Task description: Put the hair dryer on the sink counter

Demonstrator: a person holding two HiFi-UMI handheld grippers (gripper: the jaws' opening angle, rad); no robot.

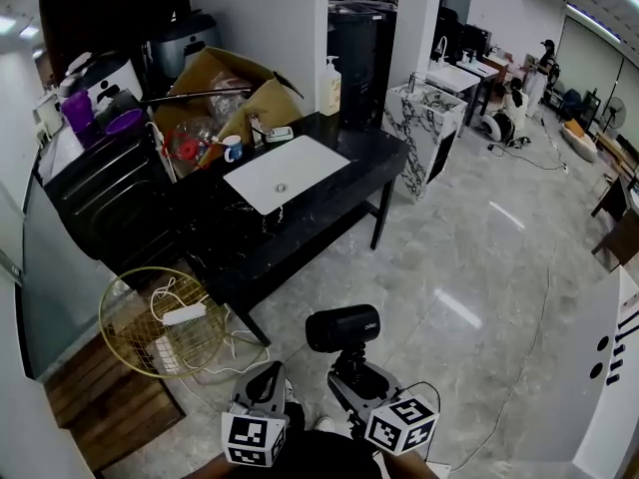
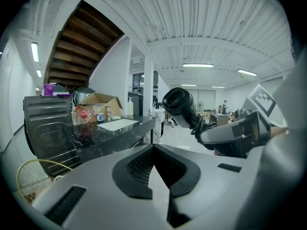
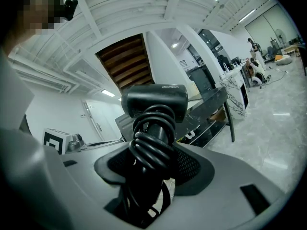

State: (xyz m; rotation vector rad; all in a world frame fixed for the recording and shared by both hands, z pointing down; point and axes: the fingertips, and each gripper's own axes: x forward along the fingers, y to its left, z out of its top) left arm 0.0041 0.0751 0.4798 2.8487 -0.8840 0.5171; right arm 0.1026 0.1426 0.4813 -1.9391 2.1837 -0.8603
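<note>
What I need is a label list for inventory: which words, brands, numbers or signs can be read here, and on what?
Hair dryer: a short pale brand word on the barrel, too blurred to read with certainty.
Pump bottle on the counter: label too small to read.
Marker cubes: black-and-white square patterns only, no letters.
Nothing else carries legible text.

The left tool (image 2: pixel 154 152) had its jaws together, with nothing between them. Beyond it, the right tool (image 2: pixel 213 135) clasped the black hair dryer (image 2: pixel 178 103) by its cord-wrapped handle. To the left stood the dark desk (image 2: pixel 136 127), carrying a cardboard box (image 2: pixel 98 99).
</note>
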